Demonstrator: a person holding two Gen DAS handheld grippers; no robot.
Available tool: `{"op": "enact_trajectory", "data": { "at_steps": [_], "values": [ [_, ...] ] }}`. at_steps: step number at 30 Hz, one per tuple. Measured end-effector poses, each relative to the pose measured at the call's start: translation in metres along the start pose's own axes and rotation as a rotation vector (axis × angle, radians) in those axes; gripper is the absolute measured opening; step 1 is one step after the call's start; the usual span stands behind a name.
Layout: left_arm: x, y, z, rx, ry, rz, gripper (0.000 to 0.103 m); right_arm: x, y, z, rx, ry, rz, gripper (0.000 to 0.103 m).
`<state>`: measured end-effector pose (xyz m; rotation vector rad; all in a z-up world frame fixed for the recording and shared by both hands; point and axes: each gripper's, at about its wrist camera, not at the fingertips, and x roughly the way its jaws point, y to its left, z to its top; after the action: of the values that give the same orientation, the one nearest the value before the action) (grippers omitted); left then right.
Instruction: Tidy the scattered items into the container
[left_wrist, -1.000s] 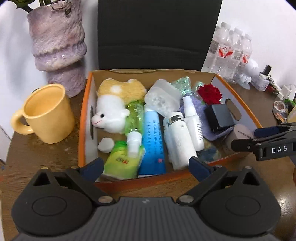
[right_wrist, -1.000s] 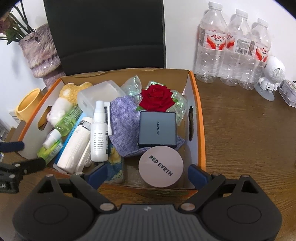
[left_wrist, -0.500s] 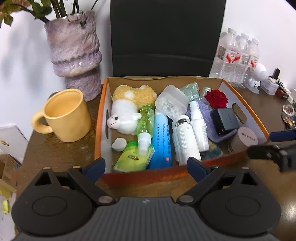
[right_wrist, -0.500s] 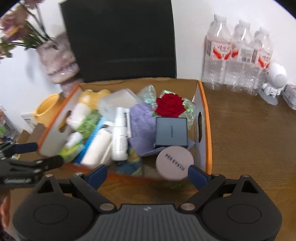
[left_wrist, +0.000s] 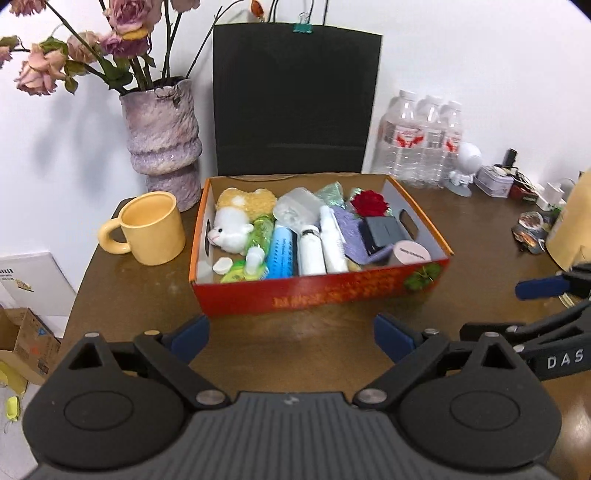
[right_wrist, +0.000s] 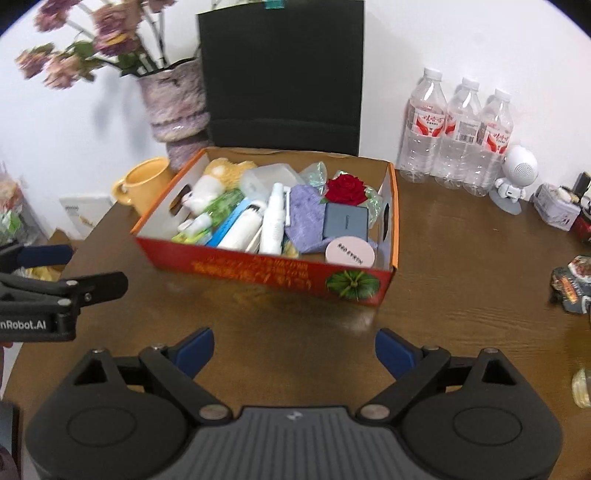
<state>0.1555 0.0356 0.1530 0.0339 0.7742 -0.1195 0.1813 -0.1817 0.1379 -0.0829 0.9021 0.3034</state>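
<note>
The box (left_wrist: 321, 291) is seen in the middle of the bench (right_wrist: 461, 280), filled with bottles, a plush toy (left_wrist: 236, 221) and a red rose (right_wrist: 346, 189). Both the left tongs (left_wrist: 291, 334) and right tongs (right_wrist: 294, 349) are held wide apart, empty, near the box.

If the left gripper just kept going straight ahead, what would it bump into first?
Probably the red front wall of the box. The open left gripper points straight at it over bare table, though the gap is hard to judge.
</note>
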Motion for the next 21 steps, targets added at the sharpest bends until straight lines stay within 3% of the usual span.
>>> {"op": "enact_trajectory", "data": {
  "at_steps": [4, 7, 11, 13, 18, 21],
  "values": [
    [-0.025, -0.005, -0.002, -0.005, 0.002, -0.030, 0.099, -0.027, 0.001, -0.002, -0.004, 0.003, -0.003, 0.094],
    [-0.042, -0.008, 0.012, 0.010, 0.023, -0.070, 0.100, -0.037, -0.005, 0.007, -0.011, 0.052, 0.031, 0.094],
    [-0.066, -0.013, 0.040, 0.033, 0.020, -0.026, 0.100, -0.054, -0.014, 0.029, -0.002, 0.102, -0.009, 0.094],
    [-0.078, -0.013, 0.048, 0.012, 0.012, 0.000, 0.100, -0.068, -0.017, 0.037, 0.008, 0.104, -0.016, 0.094],
    [-0.108, -0.009, 0.049, -0.102, 0.022, -0.084, 0.103, -0.109, -0.018, 0.039, 0.021, 0.100, 0.059, 0.094],
    [-0.126, -0.015, 0.044, -0.102, 0.033, -0.050, 0.103, -0.127, -0.015, 0.034, 0.039, 0.069, 0.091, 0.100]
  ]
}}
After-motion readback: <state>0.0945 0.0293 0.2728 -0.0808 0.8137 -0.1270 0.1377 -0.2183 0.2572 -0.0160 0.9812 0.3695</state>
